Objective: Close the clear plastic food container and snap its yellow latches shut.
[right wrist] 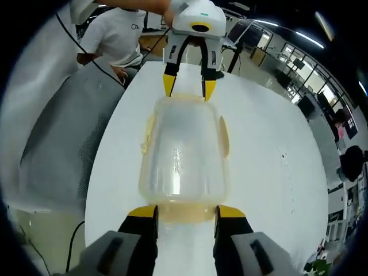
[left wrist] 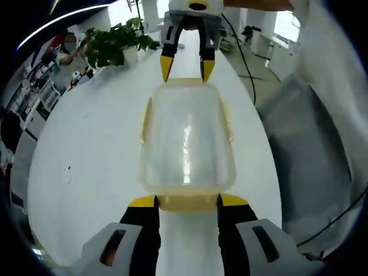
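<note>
In the left gripper view, the left tool (left wrist: 187,200) stands released, its yellow-tipped jaws spread to either side of the near end latch (left wrist: 187,202) of the clear plastic food container (left wrist: 187,138), which sits lengthwise mid-tabletop (left wrist: 92,149). At the far end the right tool (left wrist: 187,68) faces it, jaws likewise apart at the opposite latch. The lid appears seated on the tub, and the long-side latches (left wrist: 146,119) seem to stick out a little, probably not yet snapped.

The container looks light, thin-walled and slick, so it may skid on the smooth white surface; pressing from both ends at once should brace it. The hinged yellow latches are the places to push, not the flexible lid.

To the left stands a potted plant (left wrist: 112,46), well apart. In the right gripper view, a person in a white shirt (right wrist: 118,34) sits beyond the far end, and grey fabric (right wrist: 63,132) lies beside the edge. Nothing obstructs either end.
</note>
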The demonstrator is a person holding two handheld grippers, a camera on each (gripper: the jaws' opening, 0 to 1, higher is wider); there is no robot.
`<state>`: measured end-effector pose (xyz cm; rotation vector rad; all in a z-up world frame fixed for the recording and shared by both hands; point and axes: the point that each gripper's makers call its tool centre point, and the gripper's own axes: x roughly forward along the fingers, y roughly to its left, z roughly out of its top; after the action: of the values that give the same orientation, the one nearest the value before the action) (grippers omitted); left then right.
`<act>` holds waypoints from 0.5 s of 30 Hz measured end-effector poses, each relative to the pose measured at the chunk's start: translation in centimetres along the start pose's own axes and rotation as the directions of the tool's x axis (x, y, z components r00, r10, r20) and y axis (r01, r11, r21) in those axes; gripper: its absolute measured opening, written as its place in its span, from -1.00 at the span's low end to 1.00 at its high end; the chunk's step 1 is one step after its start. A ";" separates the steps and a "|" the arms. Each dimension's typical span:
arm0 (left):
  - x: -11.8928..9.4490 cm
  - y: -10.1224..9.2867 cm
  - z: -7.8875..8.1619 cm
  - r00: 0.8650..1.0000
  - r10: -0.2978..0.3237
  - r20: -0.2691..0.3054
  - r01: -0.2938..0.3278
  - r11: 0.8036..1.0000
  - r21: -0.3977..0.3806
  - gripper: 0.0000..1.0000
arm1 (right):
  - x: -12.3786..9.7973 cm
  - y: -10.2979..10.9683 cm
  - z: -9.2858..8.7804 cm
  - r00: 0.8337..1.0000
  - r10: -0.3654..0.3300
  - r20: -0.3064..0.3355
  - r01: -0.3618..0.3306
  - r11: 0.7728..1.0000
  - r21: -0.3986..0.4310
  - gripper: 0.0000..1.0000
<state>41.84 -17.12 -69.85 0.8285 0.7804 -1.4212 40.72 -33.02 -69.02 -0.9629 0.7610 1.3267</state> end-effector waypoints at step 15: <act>3.5 1.0 1.9 1.000 -0.012 -0.011 0.012 1.000 -0.007 -0.27 | 1.1 -0.4 -4.4 1.000 0.003 -0.025 -0.003 1.000 0.027 -0.28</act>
<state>42.78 -20.55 -71.81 0.8278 0.7995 -1.4252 41.57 -36.52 -71.86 -0.9592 0.7977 1.3060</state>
